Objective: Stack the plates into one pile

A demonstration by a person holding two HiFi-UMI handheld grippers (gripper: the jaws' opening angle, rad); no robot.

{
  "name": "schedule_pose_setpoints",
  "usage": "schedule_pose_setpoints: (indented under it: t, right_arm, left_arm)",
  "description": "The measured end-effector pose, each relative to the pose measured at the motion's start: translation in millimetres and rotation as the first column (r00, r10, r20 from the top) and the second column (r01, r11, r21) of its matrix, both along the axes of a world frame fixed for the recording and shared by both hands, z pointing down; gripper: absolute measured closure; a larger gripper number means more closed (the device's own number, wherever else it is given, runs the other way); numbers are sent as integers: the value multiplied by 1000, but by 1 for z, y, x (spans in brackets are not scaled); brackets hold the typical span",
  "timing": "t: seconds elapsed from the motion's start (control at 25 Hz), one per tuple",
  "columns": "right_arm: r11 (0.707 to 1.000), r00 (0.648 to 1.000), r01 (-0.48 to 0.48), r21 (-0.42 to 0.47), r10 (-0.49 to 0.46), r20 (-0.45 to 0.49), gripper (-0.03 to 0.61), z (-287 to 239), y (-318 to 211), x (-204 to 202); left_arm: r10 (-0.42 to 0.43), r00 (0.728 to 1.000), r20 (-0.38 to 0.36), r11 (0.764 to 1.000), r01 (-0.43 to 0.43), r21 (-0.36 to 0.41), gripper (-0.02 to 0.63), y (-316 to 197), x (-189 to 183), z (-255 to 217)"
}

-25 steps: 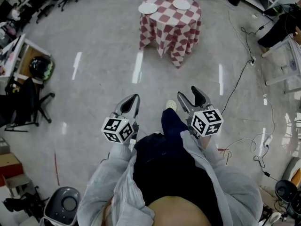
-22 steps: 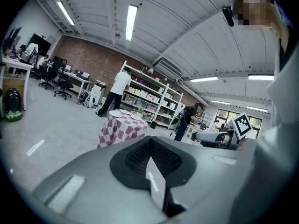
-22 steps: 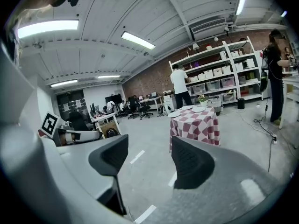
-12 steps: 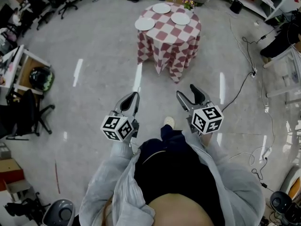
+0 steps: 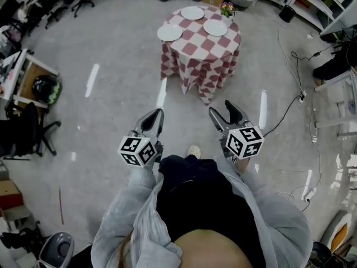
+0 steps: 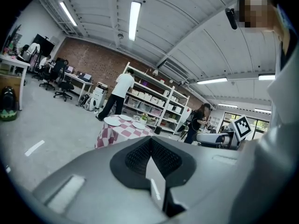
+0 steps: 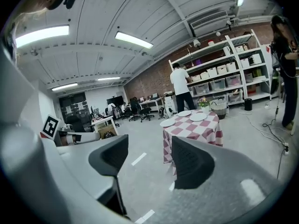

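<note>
lab workshop: storage shelves [image 7: 219, 80], office chairs [image 7: 145, 111]

So the right gripper [image 7: 149, 147] has its jaws apart, nothing in between. Checkered table [image 7: 196, 133] up ahead, three plates [image 7: 198, 117] sitting separately on it.

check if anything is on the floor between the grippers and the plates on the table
Nothing visible does. Only bare floor lies between the left gripper, the right gripper and the table. The three plates lie apart on its top.
</note>
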State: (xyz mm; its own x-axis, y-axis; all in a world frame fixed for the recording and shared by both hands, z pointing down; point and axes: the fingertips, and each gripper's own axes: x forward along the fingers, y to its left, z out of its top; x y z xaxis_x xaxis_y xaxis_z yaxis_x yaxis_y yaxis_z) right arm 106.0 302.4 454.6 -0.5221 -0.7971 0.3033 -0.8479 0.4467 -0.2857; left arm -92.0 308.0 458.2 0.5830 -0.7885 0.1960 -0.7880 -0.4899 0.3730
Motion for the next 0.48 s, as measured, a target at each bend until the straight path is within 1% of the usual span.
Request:
schedule_pose_setpoints:
  t: [0.24,0.48]
  right_arm:
    - [1000,1000,2,-32,-1,18,291,5,-4,13]
    - [998,999,-23,-64,25,32,291,15,-11,24]
  left_arm:
    - [12,1000,13,999,-11,-45,603,6,18,7]
    - [8,1000,29,996,-5,-85,603,3,21,18]
